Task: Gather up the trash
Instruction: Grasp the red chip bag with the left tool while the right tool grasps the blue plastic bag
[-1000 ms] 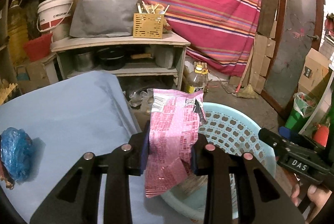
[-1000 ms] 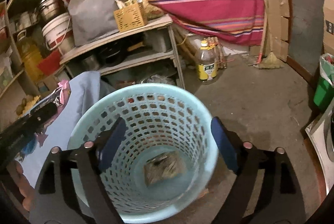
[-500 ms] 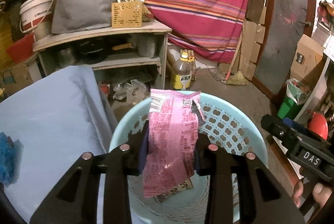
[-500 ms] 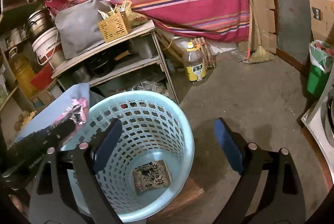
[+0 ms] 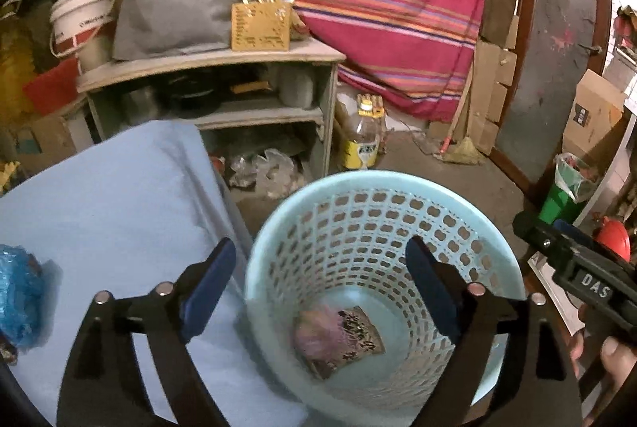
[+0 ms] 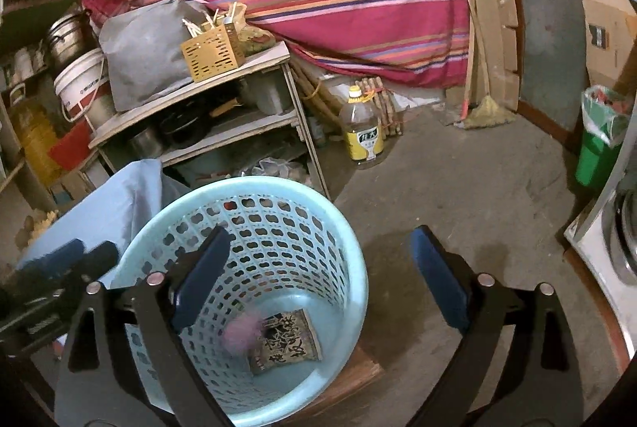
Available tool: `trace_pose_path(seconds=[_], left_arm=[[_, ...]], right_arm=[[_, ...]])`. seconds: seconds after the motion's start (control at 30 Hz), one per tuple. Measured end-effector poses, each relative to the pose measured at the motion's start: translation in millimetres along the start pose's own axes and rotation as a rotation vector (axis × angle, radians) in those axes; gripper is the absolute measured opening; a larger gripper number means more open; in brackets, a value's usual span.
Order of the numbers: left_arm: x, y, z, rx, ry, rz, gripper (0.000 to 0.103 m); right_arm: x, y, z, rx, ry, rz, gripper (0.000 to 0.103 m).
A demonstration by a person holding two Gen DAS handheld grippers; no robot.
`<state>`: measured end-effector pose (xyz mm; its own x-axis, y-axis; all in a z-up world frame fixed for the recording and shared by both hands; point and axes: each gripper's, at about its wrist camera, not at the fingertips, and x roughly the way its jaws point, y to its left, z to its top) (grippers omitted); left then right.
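Note:
A pale blue perforated basket (image 5: 370,184) (image 6: 350,260) stands beside the blue-covered table (image 5: 111,196). Inside it a pink snack wrapper (image 5: 318,337) (image 6: 239,335), blurred with motion, lies next to a dark printed packet (image 5: 358,335) (image 6: 290,339) on the bottom. My left gripper (image 5: 320,260) hangs over the basket's left rim, its jaws opening wide with nothing between them. My right gripper (image 6: 318,252) is over the basket's right rim, jaws opening, empty. A crumpled blue plastic bag (image 5: 18,295) lies on the table at the far left.
A shelf unit (image 5: 215,84) with a grey bag, a yellow holder and pots stands behind the table. An oil bottle (image 6: 362,128) sits on the concrete floor, a green bin (image 6: 601,136) at the right. A striped cloth hangs behind. A hand (image 5: 613,359) grips the right tool.
My left gripper has opened and let go of the pink wrapper, which has dropped into the basket. The right gripper has shifted slightly to the right of the basket.

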<state>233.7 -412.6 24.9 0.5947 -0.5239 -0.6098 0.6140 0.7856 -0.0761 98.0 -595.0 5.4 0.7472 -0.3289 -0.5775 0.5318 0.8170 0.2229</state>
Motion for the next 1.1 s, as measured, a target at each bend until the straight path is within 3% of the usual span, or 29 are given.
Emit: trace_pose_path(seconds=[0.3,0.6,0.83,1.1], left_arm=[[-57,51,-10,-0.044,-0.097,0.107,0.096],[-132,142,-37,-0.056,-0.171,0.276,0.099],[-177,227,-71,-0.112,-0.163,0.398,0.099],[-199,310,-113,-0.184,-0.127,0.519,0.099]], right_arm=[[-2,43,-3,-0.055,-0.03,0.035,0.098],[2,108,-17,-0.115,-0.022,0.133,0.098],[6,162,-27,-0.15,-0.006,0.183,0.099],[19,226,-45,-0.246,0.043,0.185,0.099]])
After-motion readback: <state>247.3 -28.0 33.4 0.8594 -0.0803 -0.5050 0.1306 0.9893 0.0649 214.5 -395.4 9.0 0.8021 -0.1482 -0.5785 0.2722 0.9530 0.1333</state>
